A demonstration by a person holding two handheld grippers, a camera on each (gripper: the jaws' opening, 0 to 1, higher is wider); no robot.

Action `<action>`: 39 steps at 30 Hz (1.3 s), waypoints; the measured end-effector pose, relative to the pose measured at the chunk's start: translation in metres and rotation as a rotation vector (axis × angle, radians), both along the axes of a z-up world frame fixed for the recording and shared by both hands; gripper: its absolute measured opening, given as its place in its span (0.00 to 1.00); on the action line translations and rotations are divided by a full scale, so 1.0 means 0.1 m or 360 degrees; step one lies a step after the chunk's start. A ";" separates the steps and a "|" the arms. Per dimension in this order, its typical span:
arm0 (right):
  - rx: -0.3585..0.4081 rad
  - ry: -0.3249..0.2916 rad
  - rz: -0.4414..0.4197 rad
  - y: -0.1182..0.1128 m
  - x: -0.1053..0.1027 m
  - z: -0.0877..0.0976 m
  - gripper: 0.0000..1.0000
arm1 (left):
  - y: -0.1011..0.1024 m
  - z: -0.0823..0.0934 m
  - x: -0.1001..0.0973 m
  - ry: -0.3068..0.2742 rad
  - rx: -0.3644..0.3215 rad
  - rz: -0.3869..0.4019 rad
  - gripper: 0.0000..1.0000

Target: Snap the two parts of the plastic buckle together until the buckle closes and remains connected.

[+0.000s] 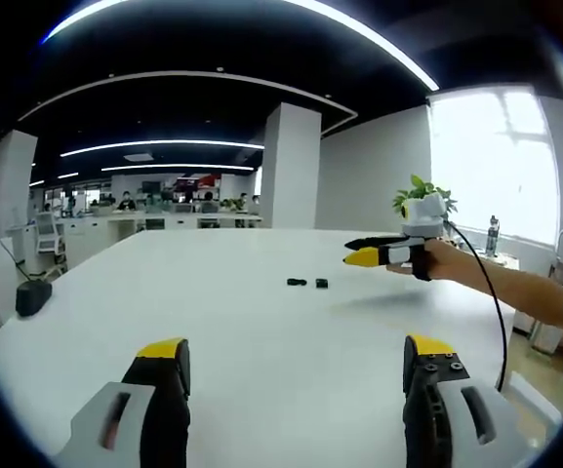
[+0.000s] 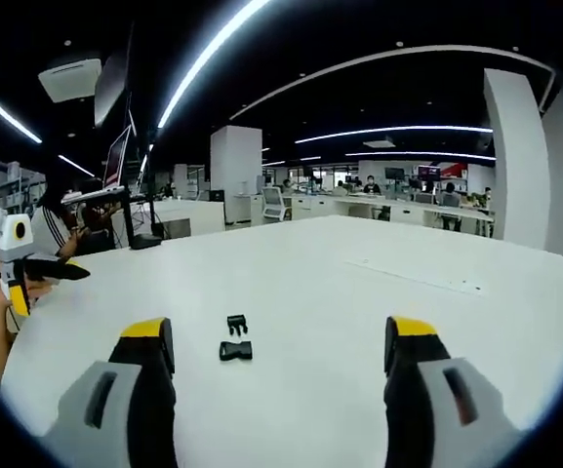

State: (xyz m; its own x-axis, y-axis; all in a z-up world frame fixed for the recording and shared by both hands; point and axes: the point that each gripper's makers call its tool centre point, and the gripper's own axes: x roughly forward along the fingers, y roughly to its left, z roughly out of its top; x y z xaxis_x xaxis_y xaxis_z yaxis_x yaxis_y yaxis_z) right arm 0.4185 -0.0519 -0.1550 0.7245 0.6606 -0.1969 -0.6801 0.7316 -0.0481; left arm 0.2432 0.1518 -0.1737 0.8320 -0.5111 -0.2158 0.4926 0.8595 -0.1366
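Two small black buckle parts lie apart on the white table. In the left gripper view they are the left part (image 1: 296, 283) and the right part (image 1: 321, 283), far ahead of my open left gripper (image 1: 295, 353). In the right gripper view the wider part (image 2: 235, 350) lies close ahead and the smaller pronged part (image 2: 236, 323) just beyond it, both between the jaws of my open right gripper (image 2: 279, 334). The right gripper (image 1: 371, 253) hovers above the table at the right of the left gripper view, held by a hand. The left gripper (image 2: 49, 269) appears at the left edge of the right gripper view.
A black object (image 1: 32, 296) sits near the table's left edge. A potted plant (image 1: 423, 203) and a bottle (image 1: 493, 236) stand by the bright window. A cable (image 1: 486, 292) trails from the right gripper. Desks with seated people fill the office behind.
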 end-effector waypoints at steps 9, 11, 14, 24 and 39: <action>-0.0062 0.0029 0.0030 0.12 -0.01 -0.08 0.89 | 0.00 0.00 -0.01 -0.0001 -0.0004 -0.0001 0.92; -0.0089 0.0040 0.0038 0.14 -0.01 -0.11 0.89 | 0.00 0.00 -0.01 -0.0001 -0.0005 -0.0003 0.92; -0.0113 0.0043 0.0040 0.16 0.00 -0.14 0.89 | 0.01 0.00 -0.01 -0.0002 -0.0006 -0.0001 0.92; -0.0171 0.0086 0.0075 0.26 -0.02 -0.24 0.85 | 0.02 -0.01 -0.01 0.0000 -0.0010 0.0002 0.92; -0.0273 0.0172 0.0115 0.36 -0.06 -0.43 0.72 | 0.02 -0.03 -0.01 0.0006 -0.0009 -0.0001 0.92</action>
State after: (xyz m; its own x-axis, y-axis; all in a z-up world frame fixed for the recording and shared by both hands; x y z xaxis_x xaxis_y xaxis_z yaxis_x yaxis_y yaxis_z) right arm 0.4128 -0.0157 -0.1980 0.6451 0.6601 -0.3849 -0.7384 0.6681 -0.0918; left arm 0.2424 0.1541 -0.1763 0.8308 -0.5130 -0.2159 0.4928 0.8583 -0.1430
